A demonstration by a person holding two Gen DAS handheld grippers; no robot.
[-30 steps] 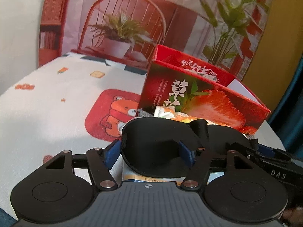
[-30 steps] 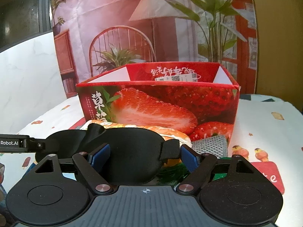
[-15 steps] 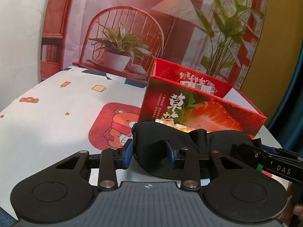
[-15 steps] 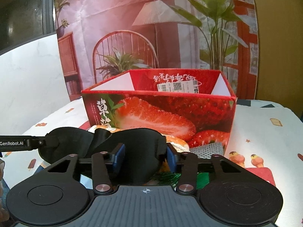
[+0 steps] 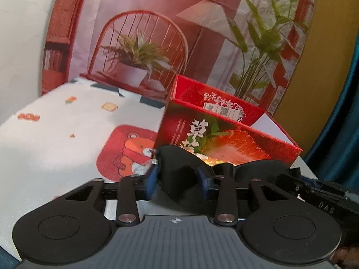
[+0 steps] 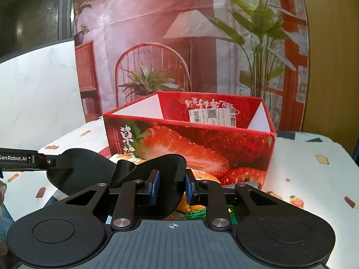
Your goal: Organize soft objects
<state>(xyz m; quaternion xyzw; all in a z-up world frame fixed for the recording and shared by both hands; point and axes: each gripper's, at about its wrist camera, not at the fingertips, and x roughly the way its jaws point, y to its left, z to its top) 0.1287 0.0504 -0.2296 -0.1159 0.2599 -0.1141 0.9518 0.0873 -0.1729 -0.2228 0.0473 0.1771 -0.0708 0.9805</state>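
Both tongs' jaws just closed, left tongs (image 5: 177,180) and right tongs (image 6: 171,187) pinching soft black eye mask (image 6: 166,168), now crumpled

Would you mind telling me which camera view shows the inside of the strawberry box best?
The right wrist view: it faces the strawberry box squarely, showing the open top, white side flaps and labelled back wall. The left wrist view sees the box corner-on, so only part of the interior shows. Neither view shows its floor.
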